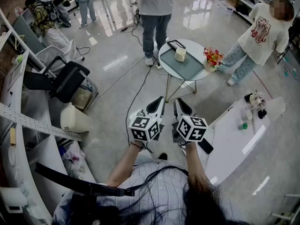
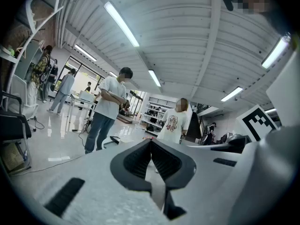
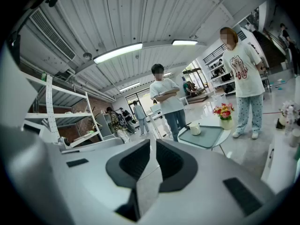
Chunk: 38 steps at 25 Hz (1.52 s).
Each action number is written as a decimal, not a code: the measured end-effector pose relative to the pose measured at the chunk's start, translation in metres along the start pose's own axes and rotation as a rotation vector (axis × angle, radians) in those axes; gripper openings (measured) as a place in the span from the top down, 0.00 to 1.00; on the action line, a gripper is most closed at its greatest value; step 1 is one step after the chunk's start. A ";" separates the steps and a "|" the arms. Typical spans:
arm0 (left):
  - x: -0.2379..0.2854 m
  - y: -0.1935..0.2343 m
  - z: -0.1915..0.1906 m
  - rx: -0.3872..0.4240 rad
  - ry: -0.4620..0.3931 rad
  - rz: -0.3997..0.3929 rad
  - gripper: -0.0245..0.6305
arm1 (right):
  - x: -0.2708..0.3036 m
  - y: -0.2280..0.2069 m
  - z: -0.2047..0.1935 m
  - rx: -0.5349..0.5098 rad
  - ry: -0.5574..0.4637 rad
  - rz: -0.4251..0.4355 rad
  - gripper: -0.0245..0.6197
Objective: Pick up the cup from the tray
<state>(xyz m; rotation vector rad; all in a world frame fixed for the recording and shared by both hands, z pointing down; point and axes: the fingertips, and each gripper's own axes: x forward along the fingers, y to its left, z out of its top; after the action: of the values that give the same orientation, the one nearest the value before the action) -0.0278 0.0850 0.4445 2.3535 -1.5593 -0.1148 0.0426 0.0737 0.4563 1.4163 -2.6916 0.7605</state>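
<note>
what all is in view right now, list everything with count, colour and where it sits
cup: one, cream, far end of the tray
tray: one, grey-green, on the round table
round table: one, white, ahead of the grippers
flowers: one bunch, red and yellow, round table's right edge
dark flat item: one, black, behind the cup
office chair: one, black, left
bin: one, cream, below the chair
long table: one, white, right
bystanders: at least four, around the room's far side
left gripper: one, white with black jaws, shut, empty
right gripper: one, same colours, shut, empty
</note>
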 end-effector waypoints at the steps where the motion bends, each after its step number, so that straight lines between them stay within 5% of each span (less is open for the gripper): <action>1: 0.001 -0.001 -0.002 -0.004 0.000 -0.001 0.94 | 0.000 -0.002 0.000 -0.001 0.001 -0.001 0.87; 21: 0.018 -0.019 -0.019 -0.005 0.028 -0.008 0.94 | -0.004 -0.026 0.000 0.031 -0.013 0.005 0.87; 38: 0.075 0.024 -0.019 -0.005 0.075 0.003 0.94 | 0.049 -0.059 0.005 0.065 0.013 -0.018 0.87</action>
<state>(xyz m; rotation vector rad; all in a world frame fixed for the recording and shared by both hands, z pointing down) -0.0141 0.0128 0.4779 2.3242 -1.5255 -0.0291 0.0606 0.0058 0.4868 1.4411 -2.6649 0.8610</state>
